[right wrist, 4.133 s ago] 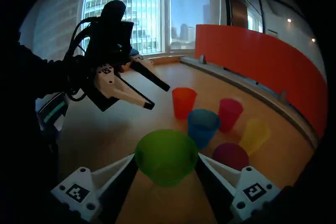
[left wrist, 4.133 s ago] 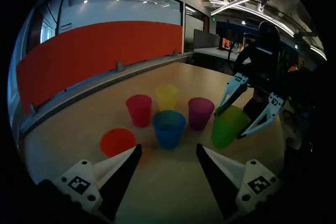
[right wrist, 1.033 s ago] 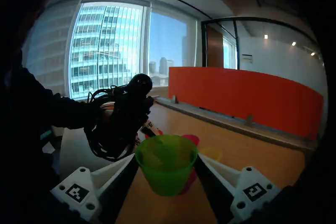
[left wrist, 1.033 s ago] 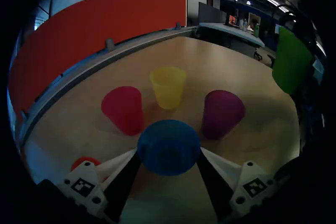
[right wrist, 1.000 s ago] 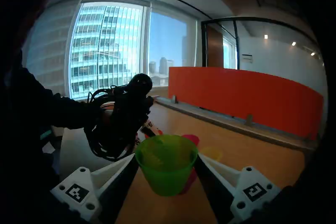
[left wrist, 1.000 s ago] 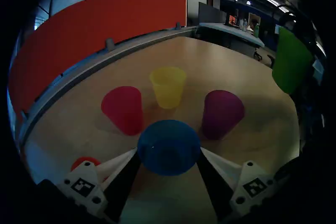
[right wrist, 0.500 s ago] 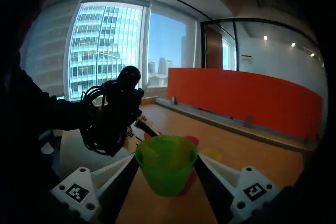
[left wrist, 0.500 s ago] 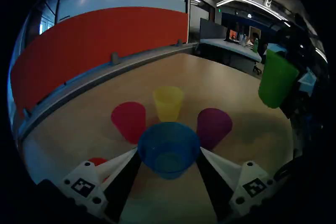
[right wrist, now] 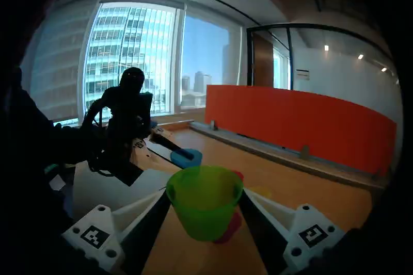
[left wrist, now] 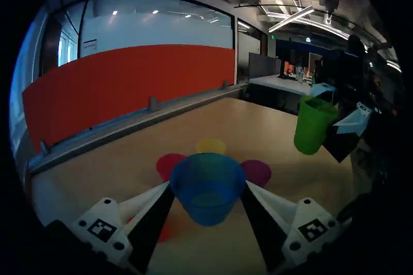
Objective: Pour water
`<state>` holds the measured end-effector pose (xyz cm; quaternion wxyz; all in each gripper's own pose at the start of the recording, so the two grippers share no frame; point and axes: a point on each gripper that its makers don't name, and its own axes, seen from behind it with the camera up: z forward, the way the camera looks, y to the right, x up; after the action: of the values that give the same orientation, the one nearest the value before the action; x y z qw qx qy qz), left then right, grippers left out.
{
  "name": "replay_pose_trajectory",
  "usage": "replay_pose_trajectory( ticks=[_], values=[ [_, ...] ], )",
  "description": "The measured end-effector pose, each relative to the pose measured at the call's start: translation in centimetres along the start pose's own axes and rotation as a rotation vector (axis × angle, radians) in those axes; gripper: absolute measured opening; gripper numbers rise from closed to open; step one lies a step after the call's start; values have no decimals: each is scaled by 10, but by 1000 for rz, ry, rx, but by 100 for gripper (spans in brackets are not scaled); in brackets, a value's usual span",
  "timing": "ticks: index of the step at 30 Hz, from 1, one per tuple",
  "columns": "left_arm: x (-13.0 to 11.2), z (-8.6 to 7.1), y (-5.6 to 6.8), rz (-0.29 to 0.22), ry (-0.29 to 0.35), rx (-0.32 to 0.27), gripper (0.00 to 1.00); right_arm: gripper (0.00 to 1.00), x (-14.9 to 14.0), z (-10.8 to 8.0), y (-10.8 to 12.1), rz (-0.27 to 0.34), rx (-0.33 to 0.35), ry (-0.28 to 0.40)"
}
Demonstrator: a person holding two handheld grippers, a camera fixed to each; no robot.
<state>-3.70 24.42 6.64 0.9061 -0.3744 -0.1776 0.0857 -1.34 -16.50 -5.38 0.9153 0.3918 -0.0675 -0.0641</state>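
Left hand-held gripper (left wrist: 206,184): closed on the blue cup (left wrist: 207,200), one finger pressing each side of the wall.
Right hand-held gripper (right wrist: 204,192): closed on the green cup (right wrist: 204,215), one finger on each side.
Blue cup position: held above the counter (left wrist: 268,130), in front of the standing cups. The right gripper view shows it to the left, beyond the green cup.
Green cup position: held in the air over the counter's right part in the left gripper view, well apart from the blue cup.
Cup axes: both long axes near vertical, mouths up, narrow bases down. The contents cannot be told.
Standing cups: yellow cup (left wrist: 210,146), red cup (left wrist: 169,164) and purple cup (left wrist: 257,172) stand close together behind the blue cup. An orange cup (left wrist: 165,229) sits low beside the left finger.
Counter edges: a grey rail (left wrist: 129,120) runs along the far edge, with an orange partition (left wrist: 129,79) rising directly behind it.
Open room: bare counter lies between the standing cups and the rail, and between the purple cup and the green cup.
Markings: a black-and-white square marker (left wrist: 100,227) is fixed on each finger base. A small wall sign (left wrist: 90,44) is too small to read.
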Motion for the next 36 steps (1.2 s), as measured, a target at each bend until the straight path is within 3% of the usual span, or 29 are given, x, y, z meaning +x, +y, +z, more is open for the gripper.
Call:
replay_pose_trajectory(
  ticks=[8,17,26,36],
  values=[
    [33,-31,-3,0,105,18,86,92,5,3,-3,-4,3,6],
    [65,-64,3,20,197,24,86,92,10,8,-6,-10,13,11],
    [77,-86,3,33,229,38,86,92,15,13,-10,-16,24,16],
    [81,-97,1,44,244,46,86,94,18,19,-13,-8,35,25]
  ],
)
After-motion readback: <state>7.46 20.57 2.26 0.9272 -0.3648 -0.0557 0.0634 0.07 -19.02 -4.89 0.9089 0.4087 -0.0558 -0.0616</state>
